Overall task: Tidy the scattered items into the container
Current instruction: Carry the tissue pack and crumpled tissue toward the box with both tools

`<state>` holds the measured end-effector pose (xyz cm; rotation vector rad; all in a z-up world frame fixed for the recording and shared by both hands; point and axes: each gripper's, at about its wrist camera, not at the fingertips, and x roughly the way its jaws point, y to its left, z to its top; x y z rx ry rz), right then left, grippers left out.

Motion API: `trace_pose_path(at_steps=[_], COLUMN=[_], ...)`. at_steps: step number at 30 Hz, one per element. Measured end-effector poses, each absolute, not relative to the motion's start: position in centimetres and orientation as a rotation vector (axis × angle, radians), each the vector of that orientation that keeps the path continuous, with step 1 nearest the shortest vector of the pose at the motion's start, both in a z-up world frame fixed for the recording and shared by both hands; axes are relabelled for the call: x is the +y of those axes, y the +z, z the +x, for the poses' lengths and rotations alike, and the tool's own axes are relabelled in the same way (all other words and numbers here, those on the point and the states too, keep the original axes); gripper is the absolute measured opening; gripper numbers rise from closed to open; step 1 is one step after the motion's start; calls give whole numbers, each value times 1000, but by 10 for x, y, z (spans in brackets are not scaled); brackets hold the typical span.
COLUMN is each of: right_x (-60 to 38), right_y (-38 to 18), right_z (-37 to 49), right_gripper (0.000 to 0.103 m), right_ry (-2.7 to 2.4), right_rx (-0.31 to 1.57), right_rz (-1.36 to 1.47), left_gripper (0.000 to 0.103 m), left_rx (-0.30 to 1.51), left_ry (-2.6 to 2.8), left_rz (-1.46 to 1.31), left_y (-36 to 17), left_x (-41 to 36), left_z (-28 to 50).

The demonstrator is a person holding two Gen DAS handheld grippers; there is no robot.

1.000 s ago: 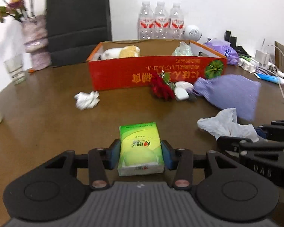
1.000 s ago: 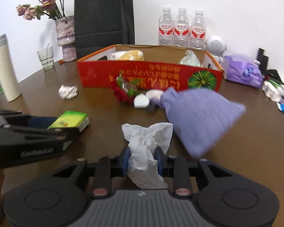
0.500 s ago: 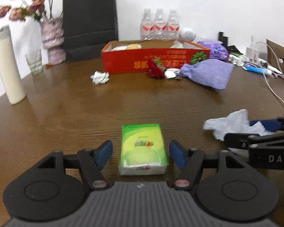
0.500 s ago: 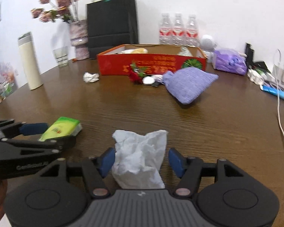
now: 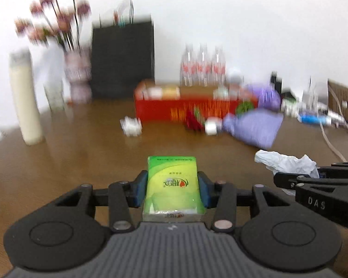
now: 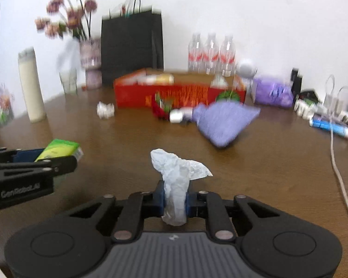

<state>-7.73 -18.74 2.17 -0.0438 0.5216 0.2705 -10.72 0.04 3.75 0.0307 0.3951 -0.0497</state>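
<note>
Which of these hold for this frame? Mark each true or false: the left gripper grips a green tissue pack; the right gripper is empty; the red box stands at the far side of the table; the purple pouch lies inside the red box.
1. The left gripper grips a green tissue pack. True; its jaws are closing on it.
2. The right gripper is empty. False: a crumpled white tissue sits pinched between its closing jaws.
3. The red box stands at the far side of the table. True.
4. The purple pouch lies inside the red box. False: it lies on the table in front of it.
</note>
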Motion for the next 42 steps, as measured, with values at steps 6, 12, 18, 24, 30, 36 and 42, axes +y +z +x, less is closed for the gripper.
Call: trace_pose_path(at_steps=[6, 12, 18, 24, 30, 36, 42], right_x=[-196, -200, -197, -198, -190, -192, -195], right_y=[46, 45, 42, 46, 46, 57, 73], right_z=[-110, -152, -176, -188, -186, -153, -91], right_gripper=[15, 15, 15, 15, 14, 14, 14], right_ry=[254, 266, 261, 281, 303, 309, 270], right_rx=[374, 298, 301, 271, 214, 193, 202], right_rz=[26, 51, 56, 53, 17, 24, 39], left_gripper=[46, 46, 46, 46, 46, 46, 46], left_rx=[327, 244, 218, 183, 197, 202, 180], left_ry=[-58, -63, -67, -75, -78, -80, -71], left_rz=[17, 8, 28, 31, 15, 18, 25], left_y=[48, 47, 49, 54, 56, 69, 85], left_x=[-6, -9, -16, -20, -20, -20, -20], left_z=[-141, -182, -206, -213, -197, -154, -95])
